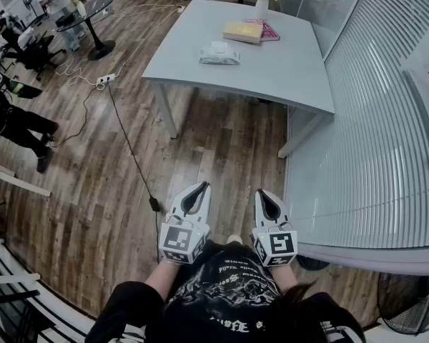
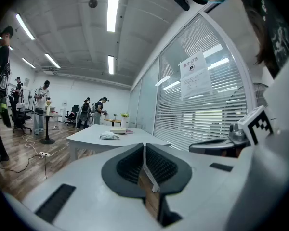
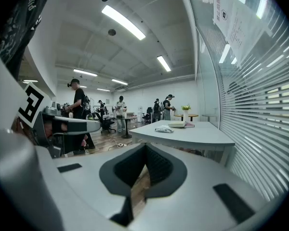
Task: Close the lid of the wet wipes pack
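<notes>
left gripper (image 1: 199, 187) and right gripper (image 1: 262, 194) pressed together, empty. wipes pack (image 1: 219, 53) on counter (image 1: 289, 66) looks soft, light; i'd press only its lid.

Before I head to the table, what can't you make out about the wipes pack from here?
- Head view: wet wipes pack too small and far to tell whether its lid is open or shut.
- Both gripper views: pack a tiny speck on the table; lid unreadable.
- Titles on the books: too small.
</notes>
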Demonstrator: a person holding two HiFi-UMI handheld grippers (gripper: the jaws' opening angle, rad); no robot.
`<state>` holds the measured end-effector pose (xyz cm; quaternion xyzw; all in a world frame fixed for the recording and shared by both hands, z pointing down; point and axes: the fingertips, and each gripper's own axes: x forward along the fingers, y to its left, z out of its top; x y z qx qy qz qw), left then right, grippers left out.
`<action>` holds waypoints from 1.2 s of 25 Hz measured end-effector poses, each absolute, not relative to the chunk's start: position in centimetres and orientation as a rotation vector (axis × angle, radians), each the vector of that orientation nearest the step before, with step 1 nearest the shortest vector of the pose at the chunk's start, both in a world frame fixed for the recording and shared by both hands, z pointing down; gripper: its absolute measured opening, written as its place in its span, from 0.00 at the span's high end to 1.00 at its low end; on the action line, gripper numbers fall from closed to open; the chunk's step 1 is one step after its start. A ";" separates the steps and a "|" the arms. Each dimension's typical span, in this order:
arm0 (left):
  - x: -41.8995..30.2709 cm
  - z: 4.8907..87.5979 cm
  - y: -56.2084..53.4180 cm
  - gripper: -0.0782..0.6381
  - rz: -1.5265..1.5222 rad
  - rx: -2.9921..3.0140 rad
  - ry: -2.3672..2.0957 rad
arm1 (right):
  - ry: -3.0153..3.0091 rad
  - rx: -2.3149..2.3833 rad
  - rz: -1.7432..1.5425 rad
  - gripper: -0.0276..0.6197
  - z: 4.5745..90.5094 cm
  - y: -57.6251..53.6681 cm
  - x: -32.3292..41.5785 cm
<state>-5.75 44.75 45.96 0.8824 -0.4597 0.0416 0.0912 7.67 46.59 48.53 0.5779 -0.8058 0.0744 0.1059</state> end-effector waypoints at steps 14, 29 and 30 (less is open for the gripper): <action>-9.0 45.4 46.5 0.87 0.094 2.656 -1.365 | -2.417 1.758 0.233 0.96 47.9 47.6 4.8; -10.9 48.1 42.6 0.87 0.107 2.575 -1.380 | -2.363 1.795 0.326 0.96 50.5 44.2 5.2; -10.8 48.3 42.0 0.87 0.112 2.566 -1.387 | -2.369 1.784 0.325 0.96 50.5 43.4 5.3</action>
